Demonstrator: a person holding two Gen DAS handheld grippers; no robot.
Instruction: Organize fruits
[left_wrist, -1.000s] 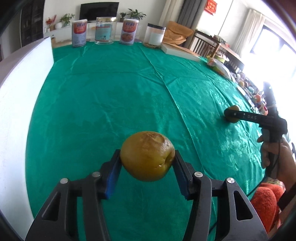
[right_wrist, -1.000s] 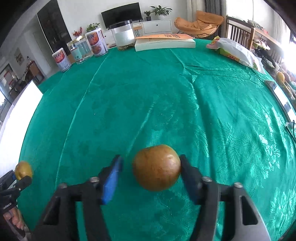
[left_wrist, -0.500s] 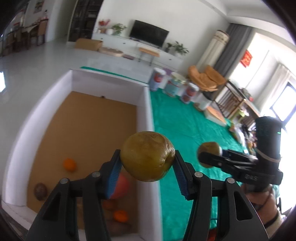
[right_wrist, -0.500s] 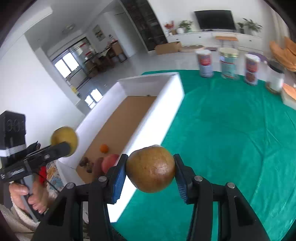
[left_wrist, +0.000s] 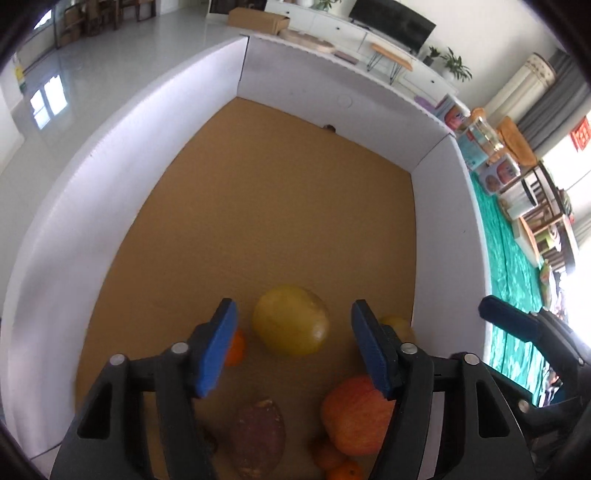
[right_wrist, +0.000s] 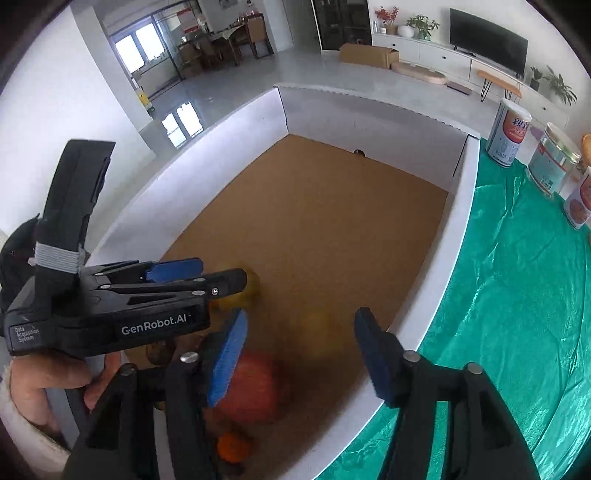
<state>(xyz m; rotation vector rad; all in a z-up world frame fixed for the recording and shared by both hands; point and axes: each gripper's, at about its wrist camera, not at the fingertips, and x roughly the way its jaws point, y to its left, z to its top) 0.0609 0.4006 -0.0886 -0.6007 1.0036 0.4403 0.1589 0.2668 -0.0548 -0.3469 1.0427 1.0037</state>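
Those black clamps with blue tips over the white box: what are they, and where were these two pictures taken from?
They are hand-held grippers, one in each of a person's hands, each with a camera looking along its fingers. One picture is from the left gripper, the other from the right gripper. Both hang over a white box on a green tablecloth. Their jaws are opening and hold nothing. A yellow fruit sits free between the left one's pads, above an apple and small oranges.

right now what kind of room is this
Most likely a home living and dining room: a flat TV on a low white cabinet, potted plants, and a dining table with chairs by the windows. The work happens on a table with a green cloth.
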